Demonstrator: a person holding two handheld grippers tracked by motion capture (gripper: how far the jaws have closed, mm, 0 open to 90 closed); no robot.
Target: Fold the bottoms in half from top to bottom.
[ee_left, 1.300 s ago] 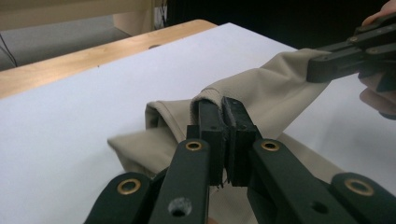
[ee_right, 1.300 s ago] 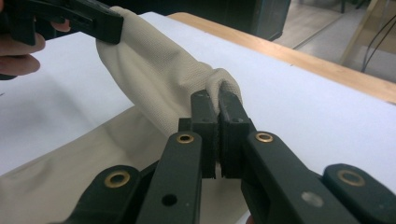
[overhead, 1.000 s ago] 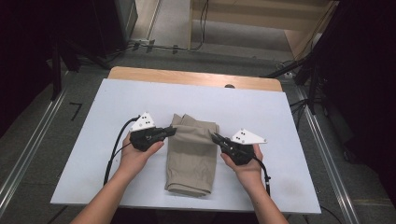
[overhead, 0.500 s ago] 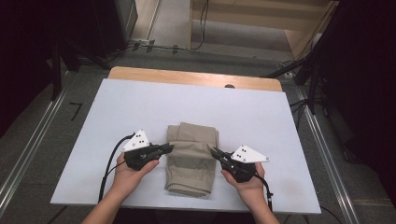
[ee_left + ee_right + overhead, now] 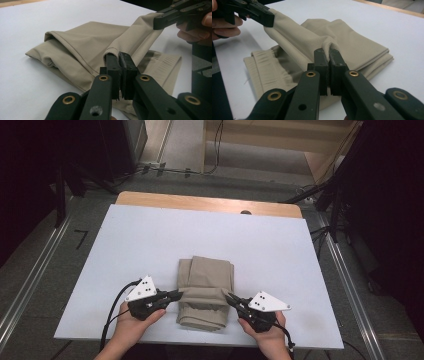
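With both claws clamped on the folded beige trousers, left claw pinches the cloth's left side and right claw its right side. Top layer is lifted between them, hem gripped in each. Trousers lie on the white counter, near its front edge, roughly mid-width.

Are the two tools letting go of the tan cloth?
No, the left tool and the right tool each pinch a fold of the folded tan cloth between shut jaws.
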